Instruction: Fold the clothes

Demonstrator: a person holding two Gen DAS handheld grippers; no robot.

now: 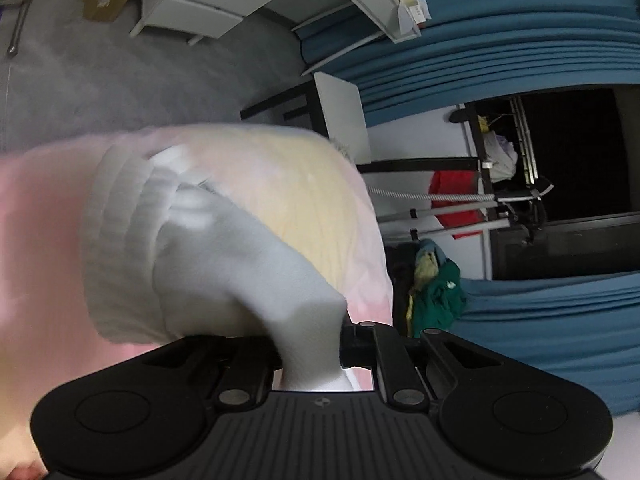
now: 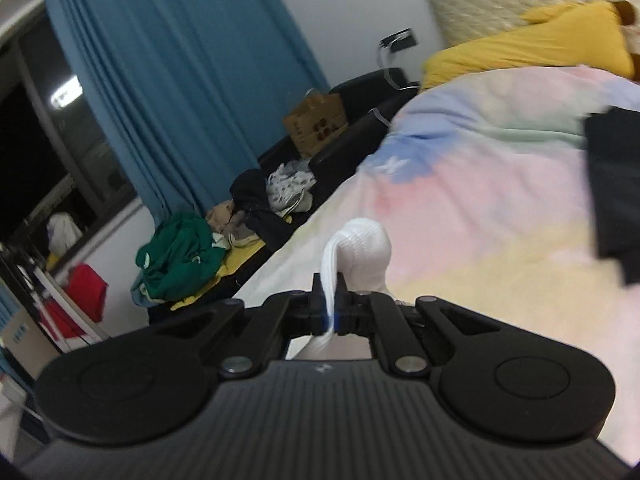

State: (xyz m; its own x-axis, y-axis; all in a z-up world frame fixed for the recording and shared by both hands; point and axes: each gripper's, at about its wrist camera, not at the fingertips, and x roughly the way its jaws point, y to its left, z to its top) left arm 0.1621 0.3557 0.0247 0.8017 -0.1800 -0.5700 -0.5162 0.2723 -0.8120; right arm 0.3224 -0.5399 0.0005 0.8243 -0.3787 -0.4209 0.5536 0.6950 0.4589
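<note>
Left wrist view: the left gripper (image 1: 310, 354) has its fingers clamped on a white sock (image 1: 224, 248), held above the pastel bedcover (image 1: 40, 220); right wrist view: the right gripper (image 2: 330, 306) has its fingers closed on white sock fabric (image 2: 362, 246) over the same bedcover (image 2: 480, 184), a dark garment (image 2: 612, 184) lying further right.

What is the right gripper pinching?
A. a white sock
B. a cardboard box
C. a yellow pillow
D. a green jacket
A: the right gripper is shut on a white sock, its cloth squeezed between the pads and bulging out above them, over the pastel bedspread.
</note>
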